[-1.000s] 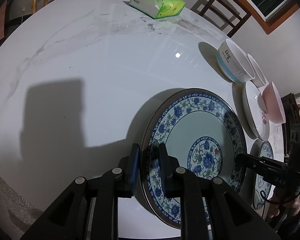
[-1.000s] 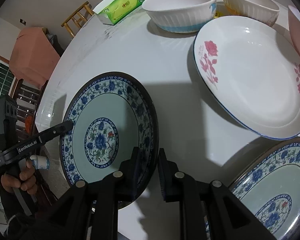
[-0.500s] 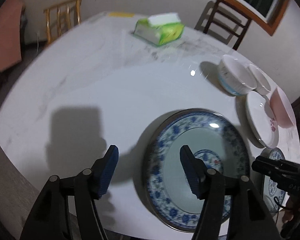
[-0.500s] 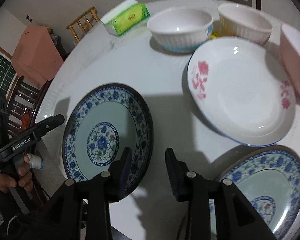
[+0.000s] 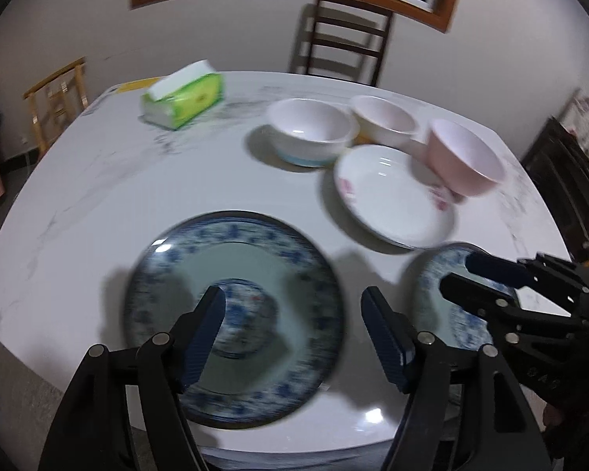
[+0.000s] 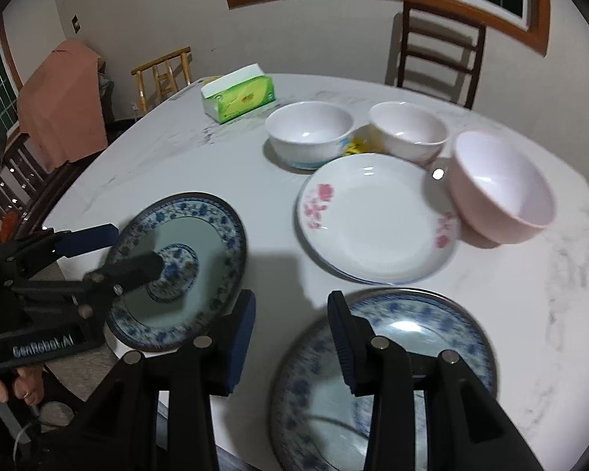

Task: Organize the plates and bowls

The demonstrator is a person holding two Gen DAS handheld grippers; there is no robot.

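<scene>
Blue-patterned plate [image 5: 239, 274] flat on table [image 5: 98, 196], released.
Left gripper [image 5: 294, 329] wide open, right gripper [image 6: 290, 333] part-open, both just opening, empty; plate lies beyond the fingertips, lower centre.

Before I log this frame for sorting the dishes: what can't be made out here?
- Left blue plate: pattern smeared by motion blur in the left wrist view.
- Right blue plate: near rim cut off by the right wrist view's bottom edge, partly behind the right tool.
- Yellow item: mostly hidden behind the bowls; unidentifiable.
- Tissue box: print too small.
</scene>
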